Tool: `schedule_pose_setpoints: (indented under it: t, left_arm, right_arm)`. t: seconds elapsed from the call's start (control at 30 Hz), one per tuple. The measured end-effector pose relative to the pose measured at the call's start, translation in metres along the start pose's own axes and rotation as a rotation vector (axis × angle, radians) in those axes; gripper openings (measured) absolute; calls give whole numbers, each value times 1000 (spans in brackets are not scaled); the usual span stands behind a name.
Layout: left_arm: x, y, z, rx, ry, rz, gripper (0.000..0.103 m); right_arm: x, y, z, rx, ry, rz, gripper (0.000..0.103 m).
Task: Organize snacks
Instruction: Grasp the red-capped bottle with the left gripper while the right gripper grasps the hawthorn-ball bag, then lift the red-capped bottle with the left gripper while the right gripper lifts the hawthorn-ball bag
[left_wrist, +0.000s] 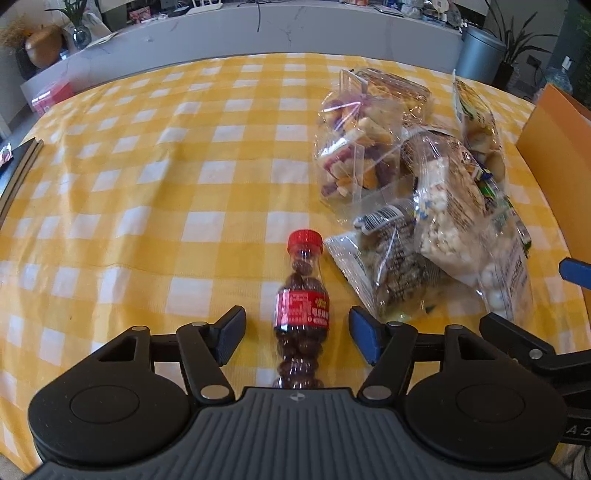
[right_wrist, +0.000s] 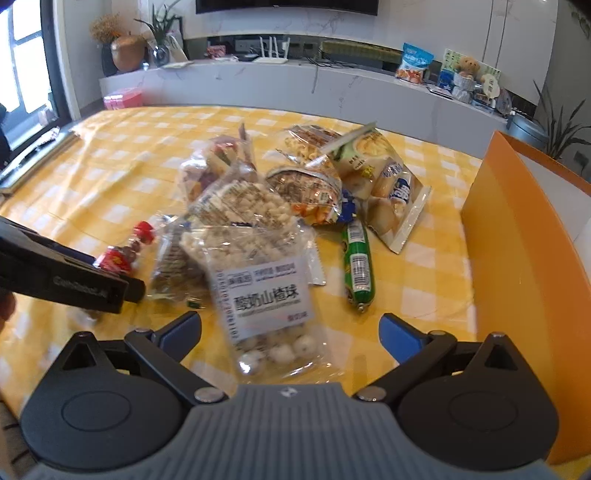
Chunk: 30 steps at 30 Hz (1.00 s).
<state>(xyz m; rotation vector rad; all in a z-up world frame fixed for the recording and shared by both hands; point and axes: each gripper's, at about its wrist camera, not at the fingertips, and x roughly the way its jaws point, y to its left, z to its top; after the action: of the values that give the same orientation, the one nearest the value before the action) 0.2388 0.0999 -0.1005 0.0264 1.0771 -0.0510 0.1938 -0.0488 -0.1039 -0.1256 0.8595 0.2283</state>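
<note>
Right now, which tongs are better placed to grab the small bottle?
Left. The left tongs are open and straddle the bottle, pads clear of it. The right tongs sit open over a clear bag.

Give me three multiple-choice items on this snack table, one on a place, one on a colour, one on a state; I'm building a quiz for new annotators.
1. Where does the small bottle lie?
A. inside the orange box
B. on the checked cloth, between the left gripper's fingers
C. on top of the snack bags

2. What colour is the bottle's cap?
A. red
B. green
C. white

3. How does the left gripper stand?
A. shut on the bottle
B. shut on nothing
C. open, pads clear of the bottle

Answers:
1 B: the bottle rests on the cloth with a finger on each side.
2 A: the cap shows red in the left wrist view.
3 C: cloth shows between each pad and the bottle.
</note>
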Motion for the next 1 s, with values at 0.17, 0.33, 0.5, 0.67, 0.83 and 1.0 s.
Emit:
schedule_pose_setpoints:
  t: [0.17,0.33,0.5,0.67,0.83,1.0]
  left_arm:
    - [2,0,-3,0,-56,10,77]
    - [1,2,-2,-8,-68,3,65]
    - [1,5,-2,-21,-83,15,48]
    - [0,5,-1,-21,-85,16,35]
    - [0,4,-2,-22,-88,22,35]
    - [-3,8,-3,-40,-70,33,35]
  right_arm:
    - [8,-1,0,30,-23,-33,100]
    - [10,5,1,2,-31,5,100]
    - [12,2,0,20,-26,-1,86]
    - [17,0,-2,41,6,39,66]
    - [16,-1,-4,60,8,33,63]
    - [14,-5,-3,108,12,40,61]
